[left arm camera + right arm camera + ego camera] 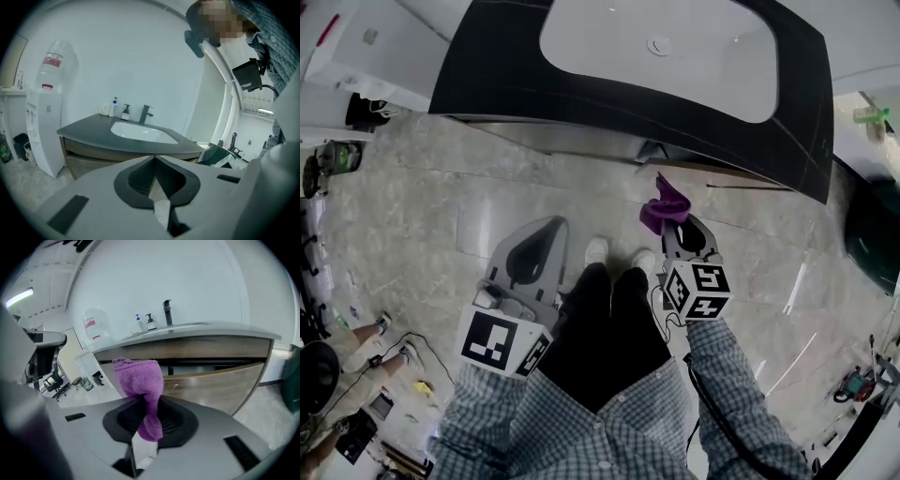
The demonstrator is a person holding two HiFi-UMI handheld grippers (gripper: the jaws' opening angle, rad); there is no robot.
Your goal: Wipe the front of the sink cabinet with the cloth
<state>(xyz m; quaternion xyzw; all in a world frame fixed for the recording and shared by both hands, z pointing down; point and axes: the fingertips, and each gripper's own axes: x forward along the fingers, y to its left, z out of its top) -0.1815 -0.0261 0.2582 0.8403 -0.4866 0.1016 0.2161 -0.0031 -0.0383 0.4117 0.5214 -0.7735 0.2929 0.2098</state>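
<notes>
Before the sink cabinet (220, 380) | right gripper (143, 401) jaws pinched cloth (139, 376) | left gripper (154, 159) jaws pressed together, empty | wiping not begun; next, cloth must touch wood.

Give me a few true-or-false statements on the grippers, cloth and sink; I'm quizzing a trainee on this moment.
1. The right gripper clamps the cloth. True.
2. The cloth is green. False: it is purple.
3. The left gripper holds a bottle. False: its jaws are together on nothing.
4. A tap stands behind the sink. True.
</notes>
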